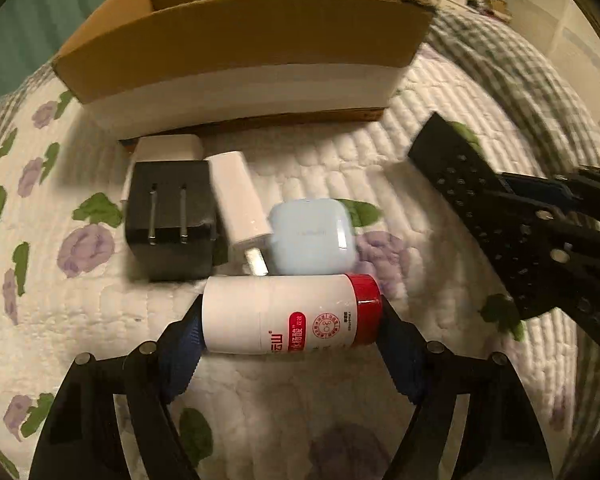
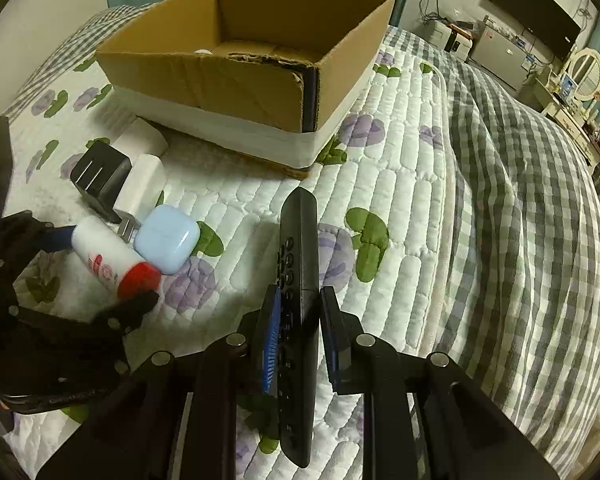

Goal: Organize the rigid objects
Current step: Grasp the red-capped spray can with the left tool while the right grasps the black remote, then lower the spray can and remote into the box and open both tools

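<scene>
White bottle with a red cap (image 1: pixel 290 312) lying sideways on the quilted bed (image 1: pixel 340 168), pinched end to end by the left gripper (image 1: pixel 290 322): one blue-padded finger on the flat bottom, the other on the cap, spread about as wide as the bottle is long. Just past the fingertips, touching or nearly touching the bottle: pale blue earbud case (image 1: pixel 312 236) and a white charger (image 1: pixel 240 200) with its prongs aimed back at the gripper. Black plug adapter (image 1: pixel 170 220) ahead and to the left, prongs facing up, with another white block (image 1: pixel 168 148) behind it. Further ahead, open cardboard box (image 1: pixel 236 40) with a white band around its base.

Black remote control (image 2: pixel 298 280) clamped on its long edges by the right gripper (image 2: pixel 300 320), jaws narrowed down to the remote's width, blue pads on both sides. Remote turned on edge, button face to the left, sticking out well past the fingertips, seemingly off the quilt. Same box (image 2: pixel 260 92) ahead and left of that gripper, bottle cluster off to its left. Grey checked blanket (image 2: pixel 520 220) to the right.
</scene>
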Tool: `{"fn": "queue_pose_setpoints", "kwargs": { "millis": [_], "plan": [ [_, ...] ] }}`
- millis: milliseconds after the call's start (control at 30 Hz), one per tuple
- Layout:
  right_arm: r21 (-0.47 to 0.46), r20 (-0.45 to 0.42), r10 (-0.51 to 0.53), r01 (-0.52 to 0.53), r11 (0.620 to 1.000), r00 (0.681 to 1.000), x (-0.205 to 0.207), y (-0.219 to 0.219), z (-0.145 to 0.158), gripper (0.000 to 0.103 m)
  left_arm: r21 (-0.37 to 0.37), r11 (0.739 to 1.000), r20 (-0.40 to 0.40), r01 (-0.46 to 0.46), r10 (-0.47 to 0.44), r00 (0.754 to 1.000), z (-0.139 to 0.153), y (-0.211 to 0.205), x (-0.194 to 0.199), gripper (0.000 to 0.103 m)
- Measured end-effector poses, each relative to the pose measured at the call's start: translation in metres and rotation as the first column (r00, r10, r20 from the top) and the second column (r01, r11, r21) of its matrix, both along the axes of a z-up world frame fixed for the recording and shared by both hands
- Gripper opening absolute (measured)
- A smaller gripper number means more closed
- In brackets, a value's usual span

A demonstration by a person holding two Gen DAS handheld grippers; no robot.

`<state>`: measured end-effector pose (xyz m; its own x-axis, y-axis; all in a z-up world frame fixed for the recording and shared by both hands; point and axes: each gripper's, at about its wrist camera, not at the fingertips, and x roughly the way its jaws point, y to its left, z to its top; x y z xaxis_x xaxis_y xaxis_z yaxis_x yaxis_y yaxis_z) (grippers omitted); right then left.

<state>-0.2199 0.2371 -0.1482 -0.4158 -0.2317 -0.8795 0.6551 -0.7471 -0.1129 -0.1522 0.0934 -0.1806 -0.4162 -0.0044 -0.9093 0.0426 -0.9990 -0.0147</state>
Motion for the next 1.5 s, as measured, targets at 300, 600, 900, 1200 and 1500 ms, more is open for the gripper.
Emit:
{"fn": "queue_pose_setpoints", "kwargs": {
  "millis": [300, 600, 900, 1200, 1500],
  "plan": [
    [-0.008, -0.032, -0.010, 0.010, 1.000, 0.999, 0.009, 0.000, 0.029, 0.018, 0.017, 0.999, -0.135, 0.027, -0.024, 0.991, 0.057, 0.000, 0.031, 0.079],
    [-0.069, -0.178, -0.036, 0.024, 0.997, 0.983, 0.026, 0.004, 0.131, 0.017, 0.005, 0.999, -0.306, 0.041, -0.038, 0.951, 0.147, -0.021, 0.031, 0.079],
    [-0.157, -0.231, -0.056, 0.020, 0.987, 0.971, 0.006, -0.014, 0.199, 0.017, -0.039, 0.999, -0.427, 0.026, -0.041, 0.903, 0.213, -0.043, -0.015, 0.079],
    [-0.167, -0.231, -0.031, -0.008, 0.986, 0.972, -0.057, -0.067, 0.199, 0.017, -0.052, 0.999, -0.417, 0.002, -0.024, 0.908, 0.192, -0.073, -0.093, 0.079],
    [-0.160, -0.121, -0.037, 0.017, 0.987, 0.992, -0.126, -0.104, 0.113, 0.017, -0.069, 0.997, -0.329, -0.016, -0.007, 0.944, 0.115, -0.088, -0.142, 0.079]
  ]
}}
